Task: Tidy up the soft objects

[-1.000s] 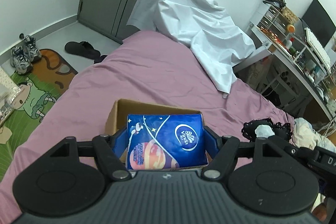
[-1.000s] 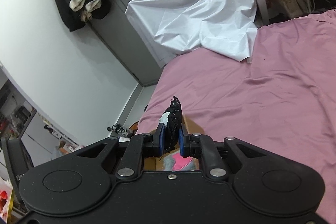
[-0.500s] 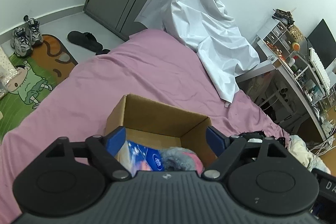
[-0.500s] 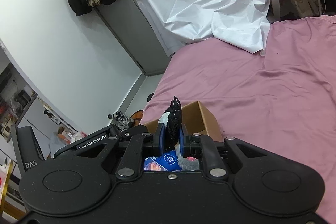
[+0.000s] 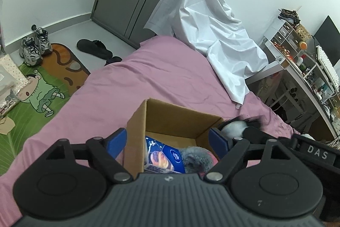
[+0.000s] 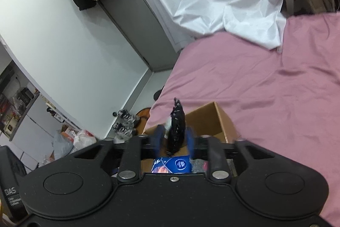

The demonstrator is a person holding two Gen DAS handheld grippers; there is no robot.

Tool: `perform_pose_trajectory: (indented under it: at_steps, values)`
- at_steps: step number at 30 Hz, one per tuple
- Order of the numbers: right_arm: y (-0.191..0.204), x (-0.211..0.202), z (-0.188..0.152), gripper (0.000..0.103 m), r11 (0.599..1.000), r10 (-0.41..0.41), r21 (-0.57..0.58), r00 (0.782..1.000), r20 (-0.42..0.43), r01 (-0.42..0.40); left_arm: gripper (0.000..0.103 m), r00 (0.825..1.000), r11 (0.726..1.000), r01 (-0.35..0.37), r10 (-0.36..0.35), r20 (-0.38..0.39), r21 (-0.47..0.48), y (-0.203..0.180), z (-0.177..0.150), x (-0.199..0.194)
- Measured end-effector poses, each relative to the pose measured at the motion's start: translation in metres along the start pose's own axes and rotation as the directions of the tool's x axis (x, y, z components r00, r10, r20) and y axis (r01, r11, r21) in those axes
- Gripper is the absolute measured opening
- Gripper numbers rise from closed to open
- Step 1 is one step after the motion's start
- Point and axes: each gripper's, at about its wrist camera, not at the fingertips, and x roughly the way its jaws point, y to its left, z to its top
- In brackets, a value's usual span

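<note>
An open cardboard box (image 5: 170,114) sits on the pink bed. Inside lie a blue tissue pack (image 5: 163,156) and a grey and pink plush (image 5: 195,160). My left gripper (image 5: 167,142) is open and empty, just above the box's near side. My right gripper (image 6: 174,137) is shut on a black lace and white soft item (image 6: 176,122), held over the box (image 6: 221,118); the tissue pack (image 6: 172,165) shows below it. The held item also shows in the left wrist view (image 5: 238,126) at the box's right edge.
A white sheet (image 5: 212,35) drapes over something at the bed's far end. A cluttered desk (image 5: 301,69) stands to the right. Sneakers (image 5: 34,46), slippers (image 5: 95,48) and a cartoon mat (image 5: 38,95) lie on the floor left of the bed.
My left gripper opened and let the blue tissue pack drop into the box, then drew back. My right gripper moved over the box with the lace item.
</note>
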Motion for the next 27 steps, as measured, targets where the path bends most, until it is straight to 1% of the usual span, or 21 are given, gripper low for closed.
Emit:
perform_pose_trajectory:
  at_steps: [1, 4, 8, 10, 13, 18, 21, 27]
  values:
    - [0.000, -0.001, -0.001, 0.055, 1.000, -0.010, -0.001, 1.000, 0.004, 0.010, 0.084, 1.000, 1.000, -0.009, 0.009, 0.007, 0.005, -0.001, -0.001, -0.001]
    - [-0.004, -0.010, -0.005, 0.063, 1.000, -0.026, -0.005, 1.000, 0.013, 0.026, 0.088, 1.000, 0.999, -0.017, 0.016, 0.024, 0.033, -0.005, -0.002, -0.004]
    - [-0.011, -0.024, -0.006, 0.069, 0.999, -0.042, 0.017, 0.999, 0.022, 0.042, 0.092, 1.000, 0.998, -0.022, 0.021, 0.020, 0.050, -0.011, -0.003, -0.006]
    - [-0.013, -0.032, -0.004, 0.078, 0.999, -0.048, 0.014, 0.998, 0.036, 0.047, 0.093, 1.000, 0.998, -0.024, 0.023, 0.018, 0.061, -0.016, -0.003, -0.009]
    - [-0.013, -0.046, 0.000, 0.081, 0.999, -0.052, -0.005, 0.997, 0.052, 0.053, 0.097, 1.000, 0.997, -0.021, 0.020, 0.018, 0.081, -0.024, -0.003, -0.013]
    - [-0.013, -0.068, 0.010, 0.086, 0.998, -0.045, -0.031, 0.997, 0.061, 0.047, 0.099, 1.000, 0.994, -0.027, 0.028, -0.002, 0.109, -0.039, -0.004, -0.024]
    - [-0.015, -0.078, 0.017, 0.090, 0.999, -0.029, -0.031, 0.998, 0.049, 0.030, 0.102, 0.999, 0.990, -0.031, 0.034, -0.019, 0.136, -0.049, -0.004, -0.034]
    - [-0.019, -0.100, 0.024, 0.093, 0.998, -0.009, -0.067, 0.999, 0.034, 0.011, 0.102, 0.999, 0.986, -0.041, 0.047, -0.028, 0.163, -0.064, -0.005, -0.059]
